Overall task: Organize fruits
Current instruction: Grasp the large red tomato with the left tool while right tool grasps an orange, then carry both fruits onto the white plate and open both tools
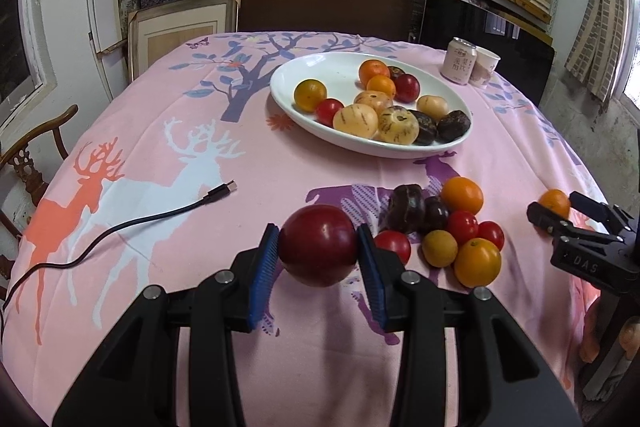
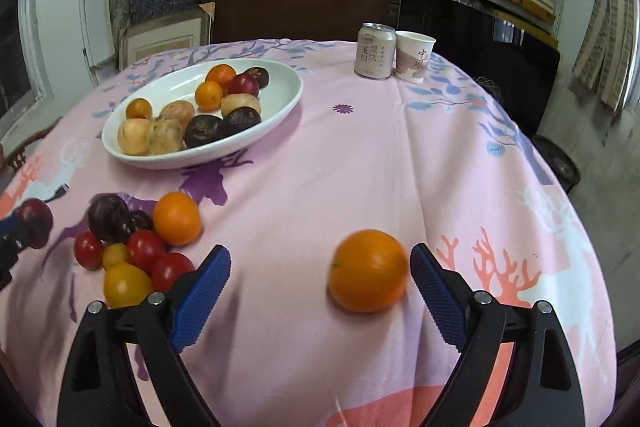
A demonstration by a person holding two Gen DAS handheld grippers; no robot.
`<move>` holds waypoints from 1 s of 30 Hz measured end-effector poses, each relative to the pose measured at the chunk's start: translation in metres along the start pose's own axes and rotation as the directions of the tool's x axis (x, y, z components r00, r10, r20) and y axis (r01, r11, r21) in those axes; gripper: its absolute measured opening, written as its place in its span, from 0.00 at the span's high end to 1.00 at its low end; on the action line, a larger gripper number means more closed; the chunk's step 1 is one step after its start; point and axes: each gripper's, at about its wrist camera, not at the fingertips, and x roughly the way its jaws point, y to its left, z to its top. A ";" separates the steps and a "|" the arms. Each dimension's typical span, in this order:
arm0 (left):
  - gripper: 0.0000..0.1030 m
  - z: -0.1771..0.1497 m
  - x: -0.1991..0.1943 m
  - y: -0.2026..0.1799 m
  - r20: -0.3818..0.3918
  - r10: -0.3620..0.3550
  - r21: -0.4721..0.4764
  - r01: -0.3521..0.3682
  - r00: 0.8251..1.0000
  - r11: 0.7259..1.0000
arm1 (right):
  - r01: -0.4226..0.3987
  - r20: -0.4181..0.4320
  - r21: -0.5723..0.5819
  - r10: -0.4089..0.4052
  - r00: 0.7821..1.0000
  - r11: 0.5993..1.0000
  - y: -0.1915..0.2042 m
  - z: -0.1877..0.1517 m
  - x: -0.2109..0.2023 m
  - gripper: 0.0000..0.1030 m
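Gripping a round dark-red plum [image 1: 318, 245] between its blue ribbed pads, the left gripper [image 1: 318, 251] holds the fruit lifted clear of the pink deer-print tablecloth [image 1: 180, 187]. At two o'clock from the plum lies a loose heap of small fruits [image 1: 448, 231], red, orange and dark purple, on the cloth. Farther off at one o'clock, the white oval ceramic dish [image 1: 320, 75] carries more fruit. The right gripper [image 2: 320, 285] stands spread wide, unclenched, with a round orange fruit [image 2: 368, 271] resting on the cloth between its pads, close to the three-o'clock pad. A pale drink can [image 2: 374, 49] and a paper cup [image 2: 412, 57] stand at twelve o'clock beyond it.
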 end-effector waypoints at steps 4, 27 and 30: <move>0.62 0.000 0.000 0.000 0.002 -0.005 0.003 0.005 1.000 1.000 | -0.023 -0.039 0.069 0.026 0.999 0.997 -0.014 -0.002 0.004 0.11; 0.62 0.000 -0.002 0.000 0.000 -0.024 0.006 0.024 1.000 1.000 | 0.007 -0.121 0.167 0.014 0.993 0.986 -0.044 -0.016 0.020 0.55; 0.62 0.000 0.002 0.001 -0.014 -0.021 0.001 0.021 1.000 1.000 | 0.006 -0.118 0.164 0.013 0.993 0.986 -0.044 -0.016 0.019 0.55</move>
